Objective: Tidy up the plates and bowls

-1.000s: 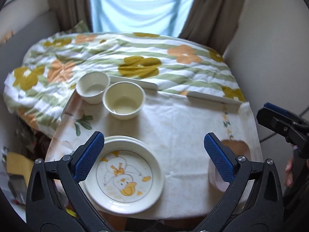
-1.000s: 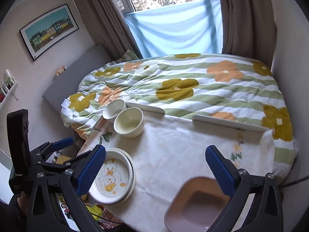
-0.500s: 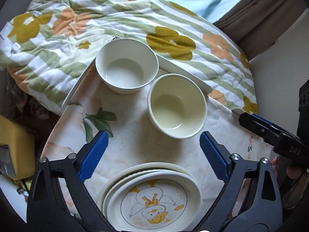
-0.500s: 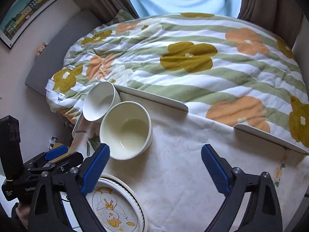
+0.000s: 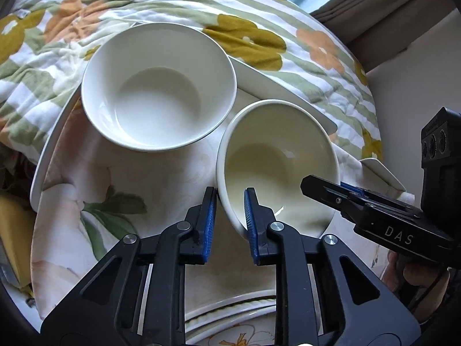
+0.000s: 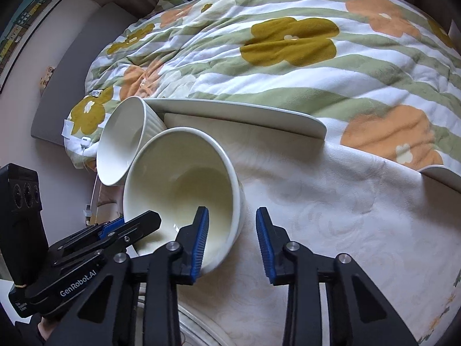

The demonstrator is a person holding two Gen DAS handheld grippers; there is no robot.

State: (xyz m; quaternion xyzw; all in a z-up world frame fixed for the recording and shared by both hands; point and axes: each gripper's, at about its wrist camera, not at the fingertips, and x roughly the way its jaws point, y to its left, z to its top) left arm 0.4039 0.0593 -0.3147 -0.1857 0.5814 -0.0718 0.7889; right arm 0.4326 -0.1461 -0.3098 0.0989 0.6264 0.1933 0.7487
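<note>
Both grippers have come down from well above the table to the cream bowl [image 5: 276, 167], and their jaws, wide a second ago, have narrowed around its rim.

At the far left, the white bowl [image 5: 158, 83] is sitting upright on the tablecloth [image 5: 86, 178], near the flowered quilt [image 5: 52, 43]. Its wall is touching or nearly touching the cream bowl; the frames do not settle which. Behind both bowls, a white tray edge [image 5: 276, 89] is lying along the quilt.

The left gripper [image 5: 230, 216] is holding the near-left rim of the cream bowl. One blue pad is sitting outside the wall and the other inside, with the gap narrow and the rim pinched between them.

The cream bowl is standing to the right of the white bowl, on the tablecloth. In the left view it is appearing tilted, its near side raised toward the gripper.

The right gripper [image 6: 232, 239] is closing on the opposite rim. Its left finger [image 6: 198, 245] is sitting inside the bowl and its right finger is outside, above the cloth. A visible gap is remaining between the outer pad and the bowl wall, so the grip is not yet pressing on both sides.

At the bottom edge, the rim of a stack of plates [image 5: 230, 314] with a yellow drawing is showing beneath the left gripper.
</note>
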